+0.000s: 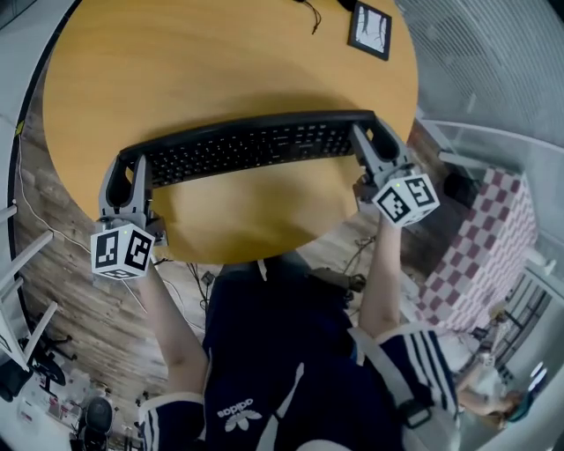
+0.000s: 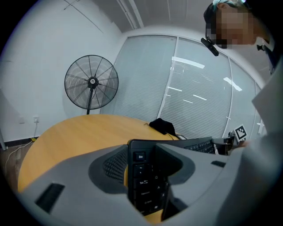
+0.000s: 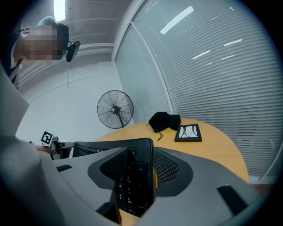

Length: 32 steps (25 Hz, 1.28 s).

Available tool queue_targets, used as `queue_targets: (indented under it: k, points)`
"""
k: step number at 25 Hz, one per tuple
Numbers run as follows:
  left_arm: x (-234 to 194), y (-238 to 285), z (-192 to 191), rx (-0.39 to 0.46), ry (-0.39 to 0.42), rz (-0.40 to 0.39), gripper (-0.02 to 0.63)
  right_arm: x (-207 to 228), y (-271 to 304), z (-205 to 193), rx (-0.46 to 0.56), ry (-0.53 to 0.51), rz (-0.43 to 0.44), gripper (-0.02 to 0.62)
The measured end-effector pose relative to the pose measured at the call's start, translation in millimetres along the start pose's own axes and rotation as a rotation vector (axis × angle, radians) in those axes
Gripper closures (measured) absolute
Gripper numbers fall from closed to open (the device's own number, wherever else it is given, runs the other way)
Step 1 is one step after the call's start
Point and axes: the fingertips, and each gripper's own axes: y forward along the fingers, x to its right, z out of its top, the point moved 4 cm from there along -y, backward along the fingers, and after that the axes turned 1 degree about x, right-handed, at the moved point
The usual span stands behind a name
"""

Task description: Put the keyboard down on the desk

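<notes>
Head view: steeply down over desk (image 1: pixel 220 62). Gripper views: close at keyboard (image 1: pixel 247 150) ends, low across desk; both share fan (image 3: pixel 115 109).

One keyboard (image 1: pixel 251 147), two grippers (image 1: pixel 129 165) (image 1: pixel 370 134), one desk (image 1: pixel 220 62), one framed picture (image 1: pixel 370 30), one black pouch (image 3: pixel 164 120), one fan (image 2: pixel 91 82).

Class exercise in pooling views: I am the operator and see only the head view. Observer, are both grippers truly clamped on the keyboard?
Observer: Yes. The left gripper view shows the left gripper shut on the keyboard at its Esc end.
Operator: And the right?
Observer: The right gripper is shut on the number-pad end.
Operator: What is the cord by the frame?
Observer: It belongs to a black pouch lying on the desk beside the frame.
</notes>
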Motion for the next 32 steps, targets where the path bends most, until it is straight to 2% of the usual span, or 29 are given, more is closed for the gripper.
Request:
queue_targets:
  k: [9, 16, 26, 32]
  points:
    - [-7.2, 28.7, -13.2, -0.065, -0.002, 0.024, 0.422, 20.1, 22.8, -25.6, -0.062, 0.063, -0.029, 0.431]
    - [-16.6, 41.9, -19.9, -0.103, -0.03, 0.061, 0.422, 25.1, 41.1, -31.0, -0.11, 0.093, -0.038, 0.43]
    - [-30.9, 74.8, -40.2, -0.199, -0.065, 0.128, 0.422, 43.1, 71.7, -50.1, -0.256, 0.173, -0.088, 0.425]
    - [-32.8, 84.5, -50.7, -0.282, -0.05, 0.162, 0.42, 48.3, 77.8, -63.8, -0.336, 0.206, -0.12, 0.422]
